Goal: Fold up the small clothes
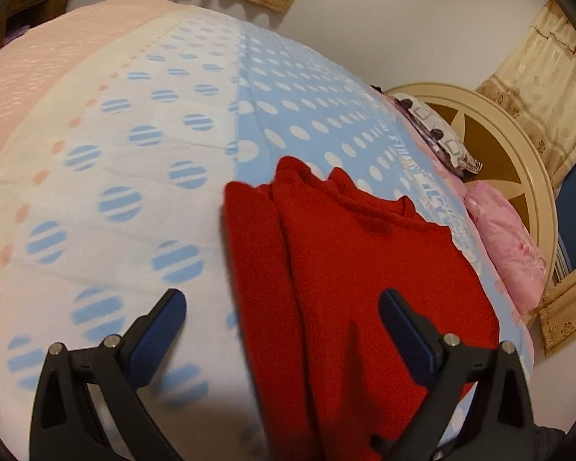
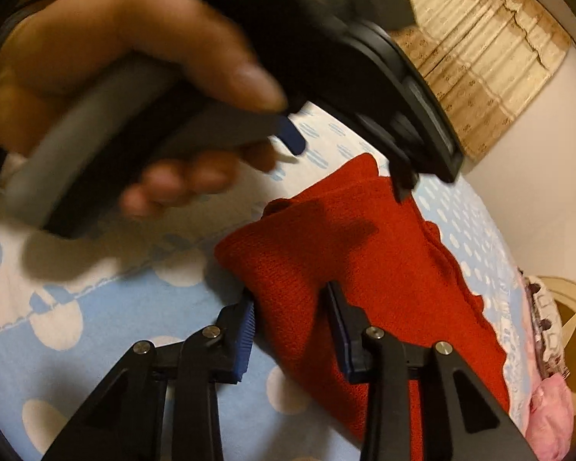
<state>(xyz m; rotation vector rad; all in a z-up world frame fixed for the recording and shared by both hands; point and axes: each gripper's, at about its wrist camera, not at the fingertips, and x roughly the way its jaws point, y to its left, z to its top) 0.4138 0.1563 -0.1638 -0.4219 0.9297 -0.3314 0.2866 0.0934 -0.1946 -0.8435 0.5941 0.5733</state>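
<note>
Here the red knit garment [image 1: 349,269] lies partly folded on the dotted bedspread [image 1: 142,146]. The right gripper [image 2: 292,326] has narrowed around a fold at the garment's near edge, though whether the pads truly pinch cannot be told. The left gripper [image 1: 282,309] hangs wide and empty above the cloth. A good fold probably needs both layers caught before lifting, and the left tool set on the opposite edge.
</note>
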